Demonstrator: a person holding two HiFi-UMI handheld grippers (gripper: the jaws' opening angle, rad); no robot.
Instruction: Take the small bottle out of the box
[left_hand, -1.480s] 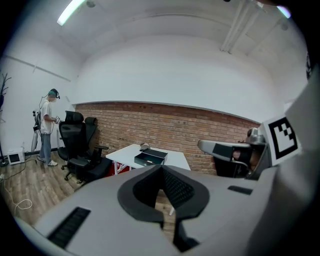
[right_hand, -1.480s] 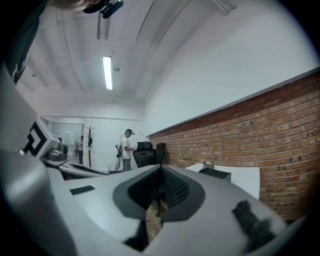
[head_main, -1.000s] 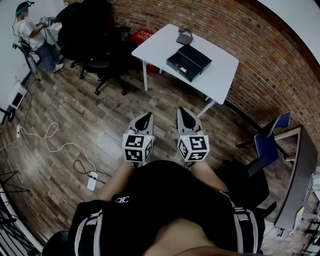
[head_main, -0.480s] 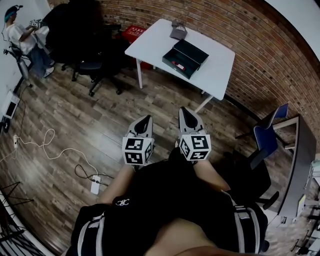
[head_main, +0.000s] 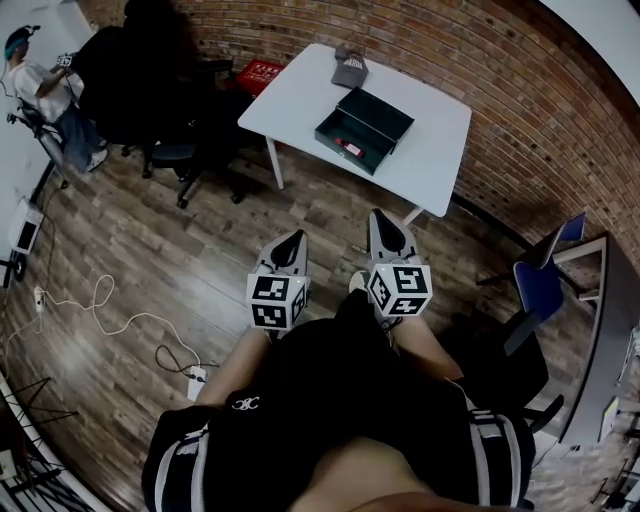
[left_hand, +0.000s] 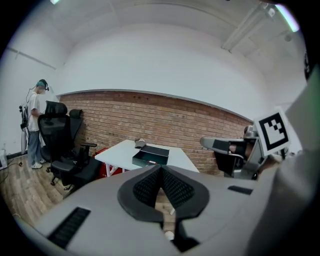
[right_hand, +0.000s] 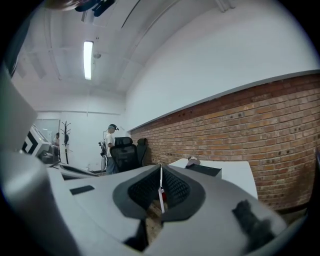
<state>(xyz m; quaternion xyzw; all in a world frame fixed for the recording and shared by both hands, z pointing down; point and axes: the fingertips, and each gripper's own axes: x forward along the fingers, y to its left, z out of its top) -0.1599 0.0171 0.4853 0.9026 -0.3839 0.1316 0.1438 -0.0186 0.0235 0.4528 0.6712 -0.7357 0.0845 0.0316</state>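
Two hand-held grippers, both closed and empty, well apart from a white table (head_main: 425, 120).
At frame centre, the left gripper (head_main: 292, 243) and right gripper (head_main: 386, 225) have jaws pressed together on nothing; each carries a marker cube (head_main: 276, 300) of black-and-white squares, no words. In the upper middle, an open dark box (head_main: 378, 113) lies on the table. A red-and-white speck inside, seemingly the small bottle (head_main: 347, 148), is too small to read. White print on a red crate (head_main: 255, 72) at upper left is illegible.
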